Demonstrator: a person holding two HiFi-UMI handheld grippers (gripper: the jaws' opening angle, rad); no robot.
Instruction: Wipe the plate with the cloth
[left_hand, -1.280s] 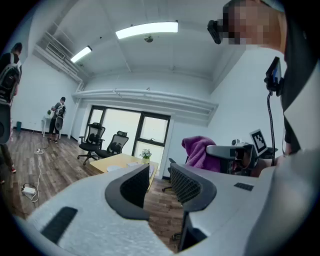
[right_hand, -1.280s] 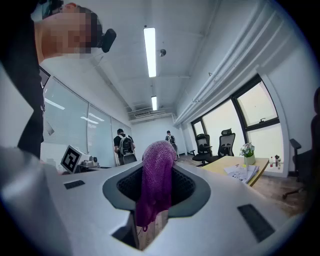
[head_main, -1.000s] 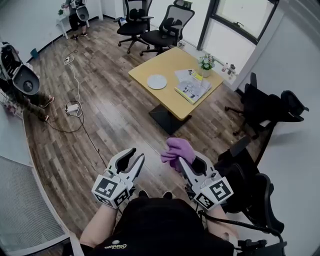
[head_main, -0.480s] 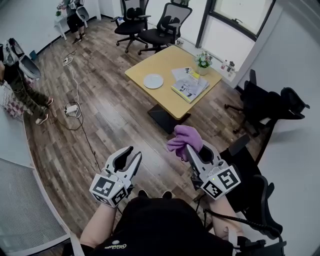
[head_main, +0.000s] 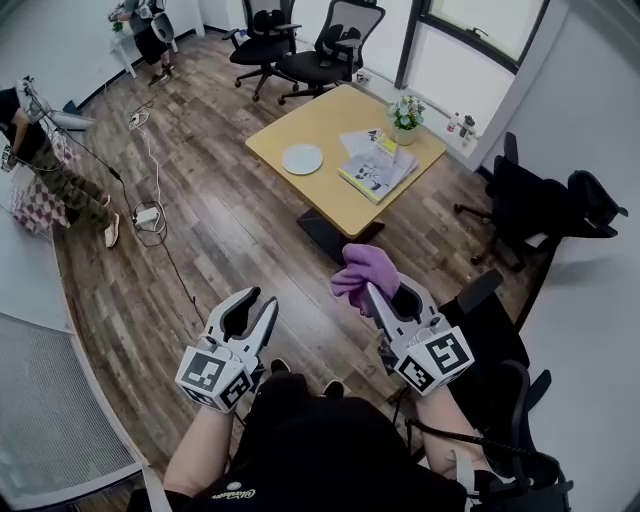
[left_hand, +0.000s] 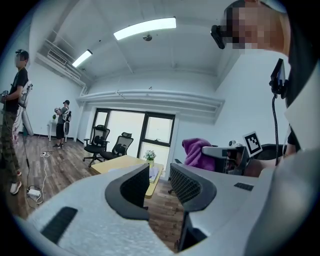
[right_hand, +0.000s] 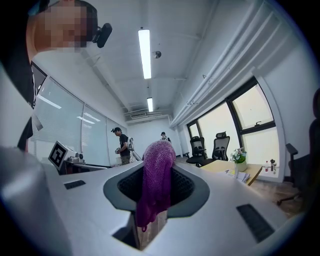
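Plate (head_main: 302, 158), white and round, lies on the yellow desk (head_main: 322, 118), near the desk's edge facing the person, with booklets (head_main: 371, 170) and a small flower pot (head_main: 405, 119) farther along the desk. Both grippers hover over the wooden floor, well apart from the desk. The right gripper (head_main: 385, 300) has its jaws clamped on the purple cloth (head_main: 362, 270), which bunches above the tips and hangs loose below them. The left gripper (head_main: 252, 310) has its jaws apart with nothing between them.

The grip looks to catch only a fold, so a firm wipe could drag the cloth out of the jaws. Nothing steadies the plate, so a sideways stroke could slide it off the desk's edge unless the left gripper braces it.
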